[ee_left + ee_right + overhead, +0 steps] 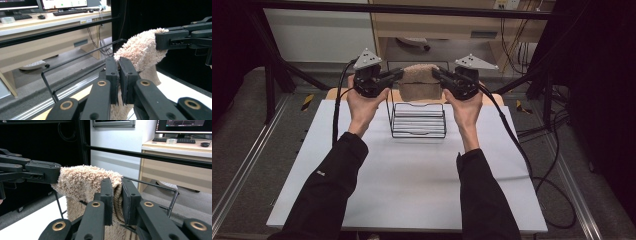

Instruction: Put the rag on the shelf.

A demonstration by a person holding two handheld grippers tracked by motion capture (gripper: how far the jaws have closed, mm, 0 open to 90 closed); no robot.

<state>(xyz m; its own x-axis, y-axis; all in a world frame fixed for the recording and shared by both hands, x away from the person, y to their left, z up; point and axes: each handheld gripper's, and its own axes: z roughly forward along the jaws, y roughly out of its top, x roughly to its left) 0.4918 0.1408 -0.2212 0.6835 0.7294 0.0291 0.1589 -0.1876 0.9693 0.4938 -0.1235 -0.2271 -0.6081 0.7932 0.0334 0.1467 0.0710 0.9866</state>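
Nearest in the high view: two dark sleeves rising from the bottom edge over the white table top, each hand wrapped round a gripper. Left gripper clamped on the left end of a beige terry towel; right gripper clamped on the right end, jaws pointing inward toward each other, towel stretched between them.

Seen from the left gripper view: left gripper with both black pads pressed tight on a fold of the towel, cloth hanging down below the pads; farther along the same towel, the right gripper biting the opposite end.

Seen from the right gripper view: right gripper likewise closed on the towel, the left gripper pinching the far end.

Just below and beyond both grippers: black wire rack standing on the table, the towel draped across its tall back bar and hanging down.

Farther off: wooden desk with keyboard and monitors.
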